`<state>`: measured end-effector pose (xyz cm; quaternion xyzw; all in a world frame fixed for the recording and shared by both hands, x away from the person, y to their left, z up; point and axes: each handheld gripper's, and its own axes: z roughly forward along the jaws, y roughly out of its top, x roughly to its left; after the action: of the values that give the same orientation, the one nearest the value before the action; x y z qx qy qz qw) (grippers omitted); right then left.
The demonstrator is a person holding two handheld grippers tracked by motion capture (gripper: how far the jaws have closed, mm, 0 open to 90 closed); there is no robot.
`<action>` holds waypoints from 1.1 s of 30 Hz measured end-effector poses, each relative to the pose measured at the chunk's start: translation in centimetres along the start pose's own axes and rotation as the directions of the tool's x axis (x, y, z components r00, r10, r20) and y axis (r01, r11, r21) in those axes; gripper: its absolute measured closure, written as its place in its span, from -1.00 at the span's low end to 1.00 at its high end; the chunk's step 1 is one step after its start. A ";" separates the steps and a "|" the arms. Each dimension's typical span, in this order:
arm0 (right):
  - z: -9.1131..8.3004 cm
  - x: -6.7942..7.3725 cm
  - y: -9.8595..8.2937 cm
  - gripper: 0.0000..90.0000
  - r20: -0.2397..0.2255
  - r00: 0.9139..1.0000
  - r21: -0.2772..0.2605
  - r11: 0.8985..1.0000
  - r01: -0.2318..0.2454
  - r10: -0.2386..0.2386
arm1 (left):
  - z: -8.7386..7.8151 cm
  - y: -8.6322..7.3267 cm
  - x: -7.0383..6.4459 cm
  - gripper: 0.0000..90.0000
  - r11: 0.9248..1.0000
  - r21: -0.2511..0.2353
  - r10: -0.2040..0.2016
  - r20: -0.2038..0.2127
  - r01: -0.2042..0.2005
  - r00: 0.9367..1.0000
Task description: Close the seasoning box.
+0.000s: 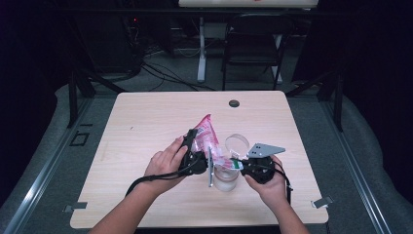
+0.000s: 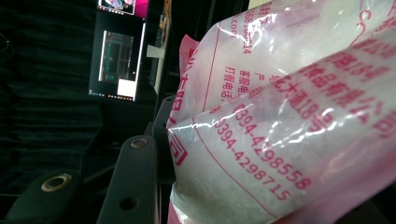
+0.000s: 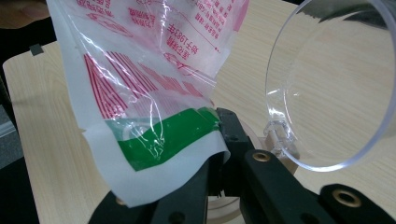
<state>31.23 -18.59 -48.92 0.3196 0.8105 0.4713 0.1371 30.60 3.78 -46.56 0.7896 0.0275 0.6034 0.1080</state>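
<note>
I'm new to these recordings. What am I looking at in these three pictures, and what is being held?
A person holds a hand-held two-jaw tool in each hand. The high view looks down on the wooden table. The other two pictures come from cameras riding on each tool. The left tool and the right tool both grip a pink-printed plastic bag, the right one at its green-striped edge. Beneath the bag stands a clear jar with its hinged lid open.

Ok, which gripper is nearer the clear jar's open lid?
The right. The right gripper pinches the bag's green-edged corner just beside the hinged lid, above the jar. The left gripper grips the bag farther left, across it.
</note>
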 end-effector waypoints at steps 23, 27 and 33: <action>0.0 0.0 0.0 1.00 0.003 1.000 -0.001 1.000 0.000 0.000 | 0.0 0.1 0.1 0.36 1.000 -0.007 -0.001 -0.007 0.001 1.000; 0.0 0.0 0.0 1.00 0.002 1.000 0.000 1.000 0.000 0.000 | 0.0 0.1 0.1 0.36 1.000 -0.007 -0.001 -0.007 0.001 1.000; -0.1 0.0 0.0 1.00 0.004 1.000 -0.001 1.000 0.000 0.000 | 0.0 0.1 0.0 0.36 1.000 -0.005 -0.003 -0.004 0.003 1.000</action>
<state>31.23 -18.66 -48.90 0.3204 0.8100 0.4712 0.1388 30.61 3.64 -46.51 0.7880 0.0273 0.6050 0.1107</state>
